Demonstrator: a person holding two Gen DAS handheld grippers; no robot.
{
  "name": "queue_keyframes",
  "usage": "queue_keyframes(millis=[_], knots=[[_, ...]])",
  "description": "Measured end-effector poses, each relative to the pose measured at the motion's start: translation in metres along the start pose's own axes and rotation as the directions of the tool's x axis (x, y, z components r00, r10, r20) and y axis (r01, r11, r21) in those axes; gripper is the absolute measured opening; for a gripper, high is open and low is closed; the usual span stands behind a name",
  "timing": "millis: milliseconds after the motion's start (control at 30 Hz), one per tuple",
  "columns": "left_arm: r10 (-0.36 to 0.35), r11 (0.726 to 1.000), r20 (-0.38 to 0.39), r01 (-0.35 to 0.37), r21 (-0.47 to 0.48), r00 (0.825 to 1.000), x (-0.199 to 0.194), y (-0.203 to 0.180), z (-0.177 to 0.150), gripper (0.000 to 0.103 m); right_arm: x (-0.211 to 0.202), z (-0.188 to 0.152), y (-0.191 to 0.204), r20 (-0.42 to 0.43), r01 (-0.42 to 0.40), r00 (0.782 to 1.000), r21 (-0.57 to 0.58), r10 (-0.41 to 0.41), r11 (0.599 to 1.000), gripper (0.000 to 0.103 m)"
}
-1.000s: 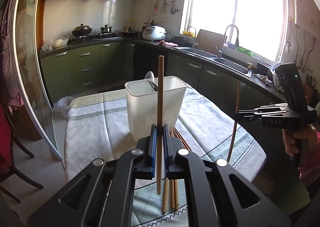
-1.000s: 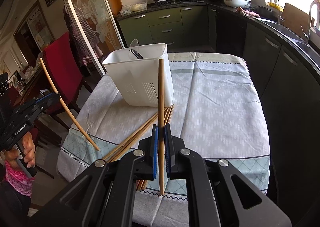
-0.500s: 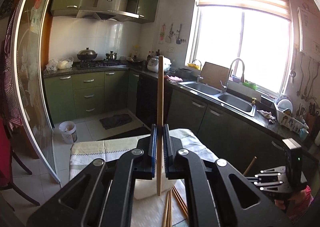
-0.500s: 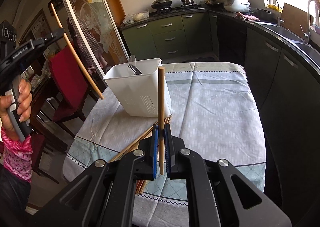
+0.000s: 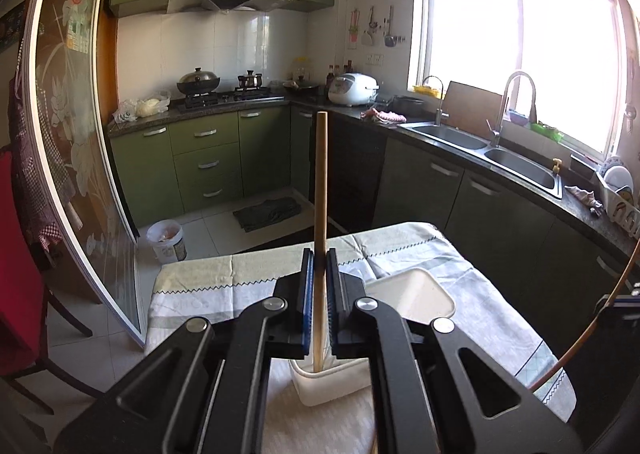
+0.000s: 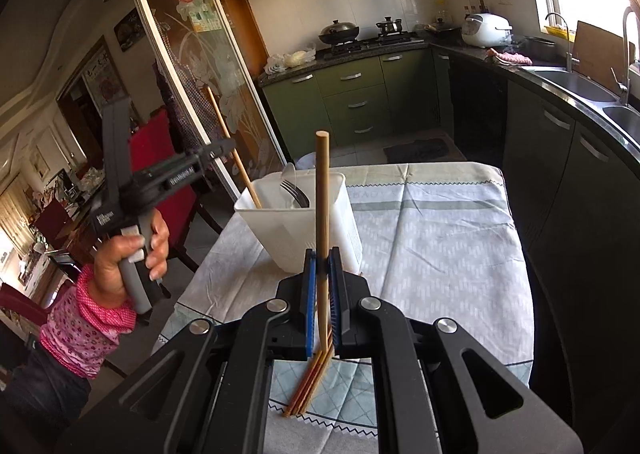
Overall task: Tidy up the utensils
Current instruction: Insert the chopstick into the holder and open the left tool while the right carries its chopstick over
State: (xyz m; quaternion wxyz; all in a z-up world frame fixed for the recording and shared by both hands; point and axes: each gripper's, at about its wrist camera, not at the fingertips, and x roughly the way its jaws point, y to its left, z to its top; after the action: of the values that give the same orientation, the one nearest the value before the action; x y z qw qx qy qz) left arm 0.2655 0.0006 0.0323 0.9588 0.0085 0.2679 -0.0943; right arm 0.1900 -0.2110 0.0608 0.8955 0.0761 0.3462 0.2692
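My left gripper (image 5: 320, 266) is shut on a wooden chopstick (image 5: 320, 190) held upright, its lower tip inside the white utensil holder (image 5: 416, 294) below. In the right wrist view the left gripper (image 6: 224, 146) sits above the holder's left corner (image 6: 288, 226), its chopstick (image 6: 236, 162) slanting into it. A fork (image 6: 296, 194) and a spoon stand in the holder. My right gripper (image 6: 321, 266) is shut on another upright chopstick (image 6: 322, 190), in front of the holder. Several chopsticks (image 6: 308, 386) lie on the tablecloth below it.
The table has a pale patterned cloth (image 6: 432, 238). Green kitchen cabinets, a stove and a sink (image 5: 520, 166) run along the walls behind. A red chair (image 6: 160, 146) and a glass sliding door (image 6: 200, 74) stand left of the table.
My left gripper has risen and moved over the holder, putting its chopstick's tip inside. My right gripper has lifted a little with its chopstick, staying in front of the holder.
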Motion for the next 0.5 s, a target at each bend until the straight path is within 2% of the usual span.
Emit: queue_keyframes(millis=[233, 333, 400, 500], knots=[[-0.006, 1.0, -0.076, 0.006, 0.001, 0.997, 0.015, 0.006, -0.022, 0.008, -0.004, 0.063, 0.014, 0.107, -0.046, 0.993, 0.021, 0.043, 0.999, 0.007], [-0.018, 1.0, -0.06, 0.017, -0.021, 0.998, 0.003, 0.012, -0.025, 0.019, -0.002, 0.087, 0.016, 0.161, -0.06, 0.985, 0.042, 0.053, 0.997, 0.007], [-0.021, 0.999, -0.038, 0.02, -0.029, 0.999, -0.011, 0.015, -0.025, 0.02, 0.001, 0.1, 0.017, 0.195, -0.051, 0.98, 0.051, 0.041, 0.997, 0.007], [-0.037, 0.999, -0.038, 0.036, -0.021, 0.999, -0.027, 0.016, -0.029, 0.023, 0.014, 0.114, 0.019, 0.221, 0.005, 0.975, 0.049, -0.016, 0.999, 0.007]])
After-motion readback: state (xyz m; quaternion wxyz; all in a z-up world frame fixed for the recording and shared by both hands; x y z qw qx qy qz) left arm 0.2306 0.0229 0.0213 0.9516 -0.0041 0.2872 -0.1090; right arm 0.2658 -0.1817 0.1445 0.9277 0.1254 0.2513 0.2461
